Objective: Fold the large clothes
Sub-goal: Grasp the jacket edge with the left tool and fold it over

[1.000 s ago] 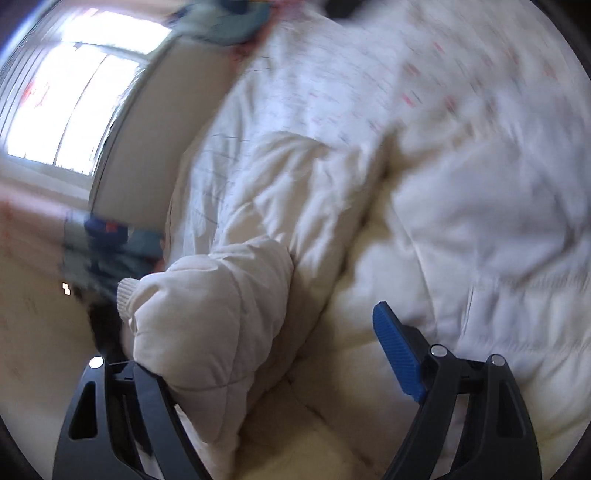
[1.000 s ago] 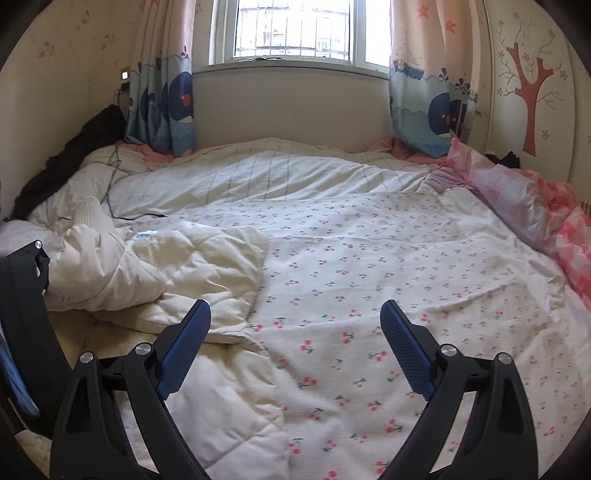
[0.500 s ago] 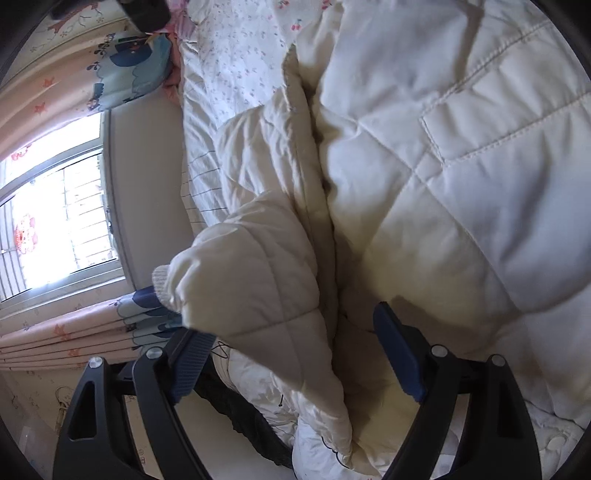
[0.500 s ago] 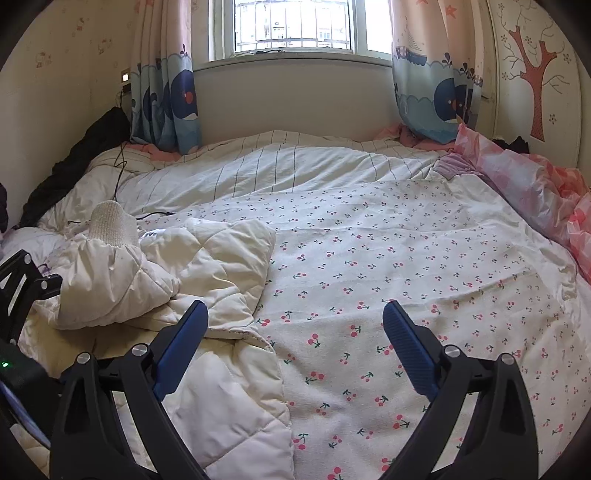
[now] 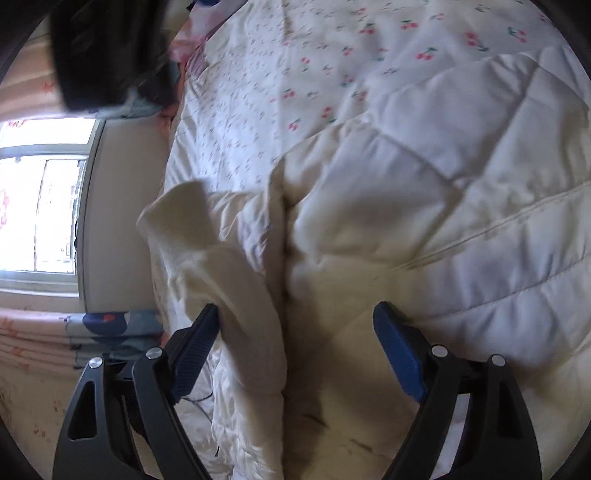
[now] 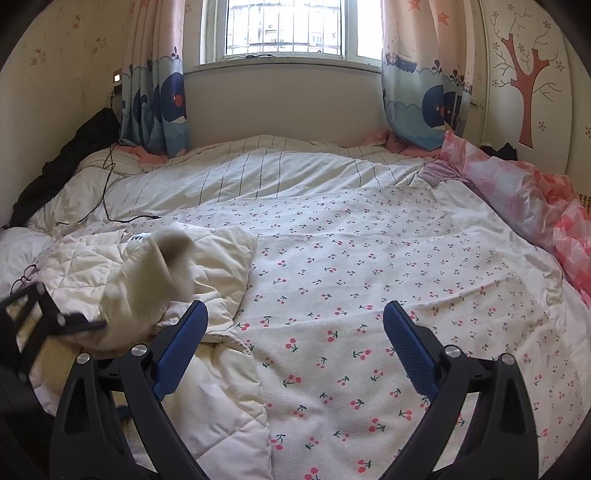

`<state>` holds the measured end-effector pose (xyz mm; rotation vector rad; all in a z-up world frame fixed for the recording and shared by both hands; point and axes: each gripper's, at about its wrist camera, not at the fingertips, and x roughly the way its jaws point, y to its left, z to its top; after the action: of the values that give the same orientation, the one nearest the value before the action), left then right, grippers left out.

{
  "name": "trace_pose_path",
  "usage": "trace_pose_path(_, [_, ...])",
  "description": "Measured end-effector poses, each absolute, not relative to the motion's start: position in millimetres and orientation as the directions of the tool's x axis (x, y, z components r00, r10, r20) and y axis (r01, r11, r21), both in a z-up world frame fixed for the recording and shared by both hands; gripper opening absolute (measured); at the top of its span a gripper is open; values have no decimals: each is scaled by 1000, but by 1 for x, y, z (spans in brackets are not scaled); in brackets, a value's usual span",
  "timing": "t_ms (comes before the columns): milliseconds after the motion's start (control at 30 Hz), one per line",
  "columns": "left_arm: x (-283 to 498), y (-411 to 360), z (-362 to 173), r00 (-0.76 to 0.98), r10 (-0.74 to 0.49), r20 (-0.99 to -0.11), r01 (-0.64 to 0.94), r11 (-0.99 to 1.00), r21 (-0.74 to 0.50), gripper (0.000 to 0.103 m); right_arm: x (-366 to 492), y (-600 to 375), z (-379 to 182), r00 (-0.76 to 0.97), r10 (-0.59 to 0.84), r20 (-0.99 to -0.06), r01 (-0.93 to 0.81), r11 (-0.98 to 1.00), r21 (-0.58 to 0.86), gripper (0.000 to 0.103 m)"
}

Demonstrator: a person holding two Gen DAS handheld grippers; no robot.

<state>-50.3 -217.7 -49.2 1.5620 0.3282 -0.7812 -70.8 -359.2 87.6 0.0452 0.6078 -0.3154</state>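
Note:
A cream quilted jacket [image 6: 218, 258] lies bunched on the left of the bed, its body filling the left wrist view [image 5: 424, 221]. One sleeve [image 6: 162, 273] stands raised and blurred above it. In the left wrist view that sleeve [image 5: 236, 295] runs between the jaws and leans on the left pad [image 5: 195, 347], while the right pad stays apart from it. My left gripper [image 5: 295, 332] is open wide and appears as a dark blurred frame [image 6: 40, 317] beside the sleeve. My right gripper [image 6: 295, 332] hangs open over the cherry-print sheet [image 6: 369, 258], nothing between its fingers.
A striped cover [image 6: 277, 170] lies at the far end under the window [image 6: 288, 29], flanked by whale-print curtains [image 6: 159, 99]. A pink quilt [image 6: 517, 192] runs along the right edge. A black garment [image 6: 74, 147], a cable [image 6: 107, 184] and glasses [image 6: 24, 277] sit at left.
The left gripper has rolled and slid across the jacket, and the sleeve has swung up and rightward beside it. The right gripper has hardly moved.

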Motion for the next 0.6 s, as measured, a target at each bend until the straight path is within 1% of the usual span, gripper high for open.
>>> trace_pose_path(100, [-57,-218,-45,699,-274,-660,671,-68,739,82,-71,-357,89,777,-289,-560,304,950,-69,92])
trace_pose_path(167, [-57,-212,-29,675,-320,-665,715,63,696,82,-71,-356,89,779,-283,-560,299,952,-64,92])
trace_pose_path(267, [-53,-186,0,654,-388,-650,756,292,586,82,-70,-351,87,782,-266,-564,281,958,-63,93])
trace_pose_path(367, [-38,-151,22,680,-400,-614,720,521,458,88,-67,-336,83,779,-251,-574,247,965,-87,93])
trace_pose_path(400, [-32,-138,25,699,-386,-601,689,590,421,93,-65,-328,80,774,-240,-585,227,969,-97,93])
trace_pose_path(433, [-24,-126,29,721,-361,-591,645,660,385,96,-63,-321,77,768,-232,-596,208,972,-109,92])
trace_pose_path(500, [-10,-101,30,769,-272,-578,527,783,332,96,-58,-300,68,744,-223,-630,155,975,-162,92])
trace_pose_path(600, [6,-77,20,805,-142,-576,373,876,306,96,-49,-266,46,694,-246,-677,70,959,-276,93])
